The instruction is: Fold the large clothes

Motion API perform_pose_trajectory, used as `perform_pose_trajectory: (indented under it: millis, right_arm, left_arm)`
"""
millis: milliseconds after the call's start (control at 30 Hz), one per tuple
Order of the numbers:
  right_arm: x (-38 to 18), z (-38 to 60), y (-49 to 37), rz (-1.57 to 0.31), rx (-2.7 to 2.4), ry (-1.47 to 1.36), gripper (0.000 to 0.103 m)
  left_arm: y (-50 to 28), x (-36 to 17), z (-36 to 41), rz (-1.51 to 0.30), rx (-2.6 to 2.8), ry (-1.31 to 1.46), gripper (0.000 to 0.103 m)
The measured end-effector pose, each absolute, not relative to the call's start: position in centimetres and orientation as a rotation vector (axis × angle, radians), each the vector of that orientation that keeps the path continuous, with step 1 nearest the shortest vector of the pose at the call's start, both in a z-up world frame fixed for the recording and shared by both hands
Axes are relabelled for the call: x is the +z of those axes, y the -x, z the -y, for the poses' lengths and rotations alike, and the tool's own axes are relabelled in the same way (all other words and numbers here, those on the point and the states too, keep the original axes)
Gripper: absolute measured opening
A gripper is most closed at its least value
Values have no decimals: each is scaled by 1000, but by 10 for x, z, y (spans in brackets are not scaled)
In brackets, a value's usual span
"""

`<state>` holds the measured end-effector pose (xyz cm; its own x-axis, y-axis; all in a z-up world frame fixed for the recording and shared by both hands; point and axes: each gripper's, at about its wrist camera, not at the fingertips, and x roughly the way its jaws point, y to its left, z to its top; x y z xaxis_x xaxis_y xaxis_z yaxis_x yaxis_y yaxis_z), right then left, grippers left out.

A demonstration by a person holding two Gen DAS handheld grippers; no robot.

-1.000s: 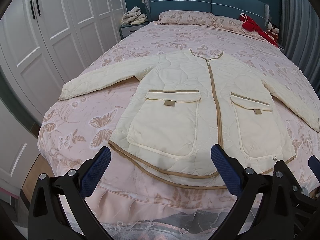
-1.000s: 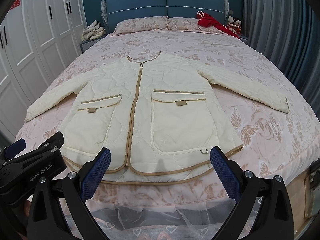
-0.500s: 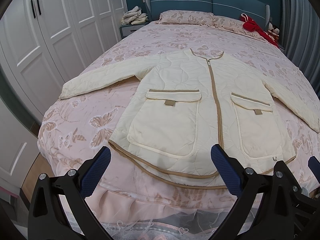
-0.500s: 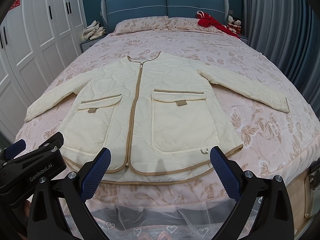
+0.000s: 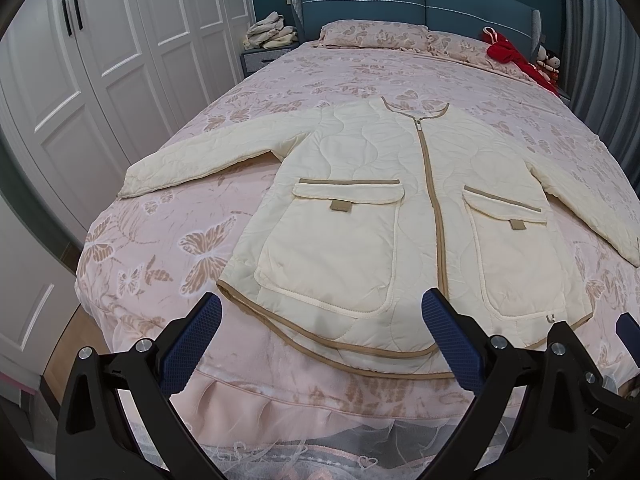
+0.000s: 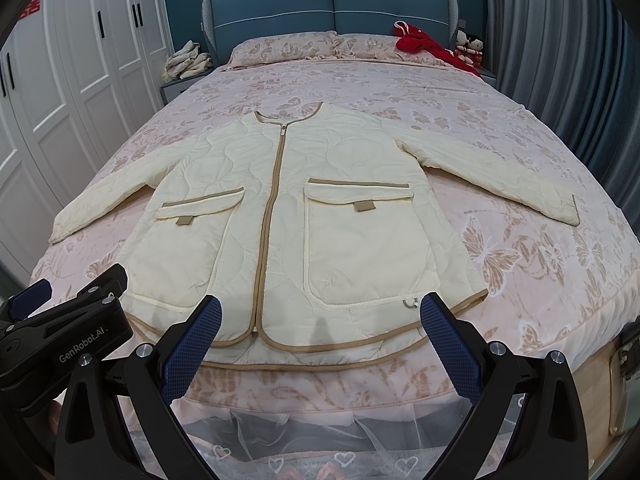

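Observation:
A cream quilted jacket [image 5: 384, 208] [image 6: 288, 216] with tan trim, a zip and two flap pockets lies flat and face up on the bed [image 5: 160, 248] [image 6: 520, 264], both sleeves spread out, hem toward me. My left gripper [image 5: 320, 340] hangs open just short of the hem's left half, with nothing between its blue-padded fingers. My right gripper [image 6: 320, 338] is open too, hovering at the hem near the zip's lower end, touching nothing. The left gripper's black body [image 6: 68, 332] shows at the lower left of the right wrist view.
The bed has a pink butterfly-print cover and a blue headboard [image 6: 332, 8]. Pillows [image 6: 284, 46] and a red garment [image 6: 424, 46] lie at the far end. White wardrobe doors [image 5: 80, 80] stand to the left, a nightstand with folded cloths [image 5: 272, 36] beside them, grey curtains [image 6: 560, 60] on the right.

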<state>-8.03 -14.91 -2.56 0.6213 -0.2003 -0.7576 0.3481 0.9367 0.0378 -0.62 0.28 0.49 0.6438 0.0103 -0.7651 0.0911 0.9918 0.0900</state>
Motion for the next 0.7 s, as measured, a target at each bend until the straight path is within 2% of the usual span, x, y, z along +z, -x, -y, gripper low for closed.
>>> perform_pose_trajectory:
  millis: [533, 700]
  right_arm:
    - [-26, 149, 79, -850, -308, -189, 98]
    - [-44, 174, 77, -864, -270, -233, 98]
  left_arm:
    - [7, 4, -5, -875, -48, -127, 98]
    - [2, 1, -12, -888, -57, -111, 98]
